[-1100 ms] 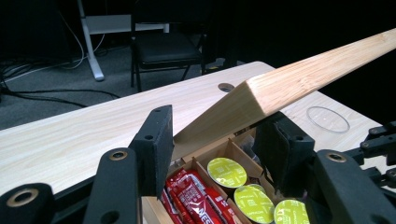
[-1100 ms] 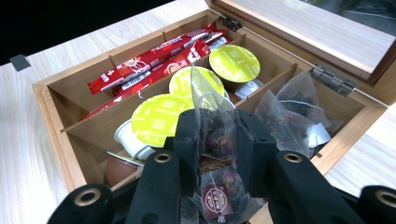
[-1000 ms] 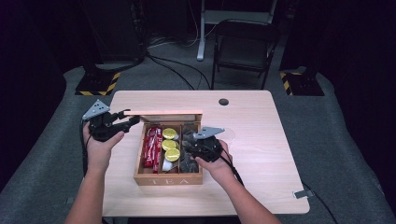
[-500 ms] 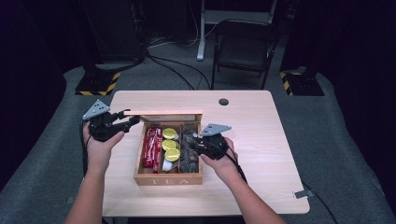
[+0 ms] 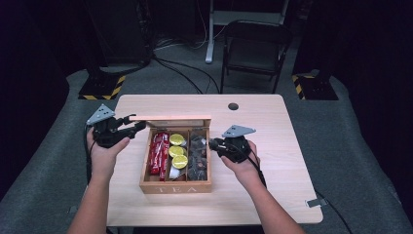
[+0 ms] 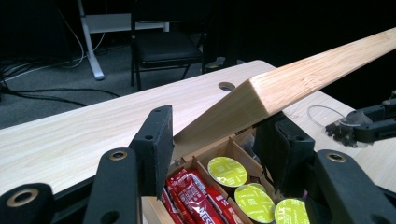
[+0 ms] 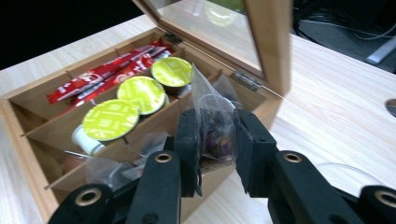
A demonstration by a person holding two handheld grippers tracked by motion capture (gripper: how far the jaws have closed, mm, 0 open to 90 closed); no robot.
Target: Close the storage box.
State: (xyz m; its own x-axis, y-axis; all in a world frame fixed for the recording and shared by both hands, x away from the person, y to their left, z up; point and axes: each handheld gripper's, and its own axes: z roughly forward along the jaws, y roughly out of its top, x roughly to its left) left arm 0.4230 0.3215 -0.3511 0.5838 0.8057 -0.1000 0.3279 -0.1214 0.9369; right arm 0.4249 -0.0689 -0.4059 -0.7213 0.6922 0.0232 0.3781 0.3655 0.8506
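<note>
Claws: left claw [image 6: 215,154] pinching lid [image 6: 299,79]; right claw [image 7: 215,140] pinching one sachet [image 7: 212,126]; three yellow capsules [image 7: 142,91].

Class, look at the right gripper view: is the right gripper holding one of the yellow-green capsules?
No: the right gripper is closed on a clear sachet of dried flowers, while the yellow-green capsules lie in the wooden box.

The tea box [image 5: 175,186] is pale, matt wood, its lid [image 6: 299,81] smooth-grained with a glassy pane. Inside the box lie glossy red foil sachets [image 5: 158,152], yellow-green matt-topped capsules [image 7: 111,119] and a clear, crinkly plastic pouch [image 7: 212,116] between matt black plastic jaws.
</note>
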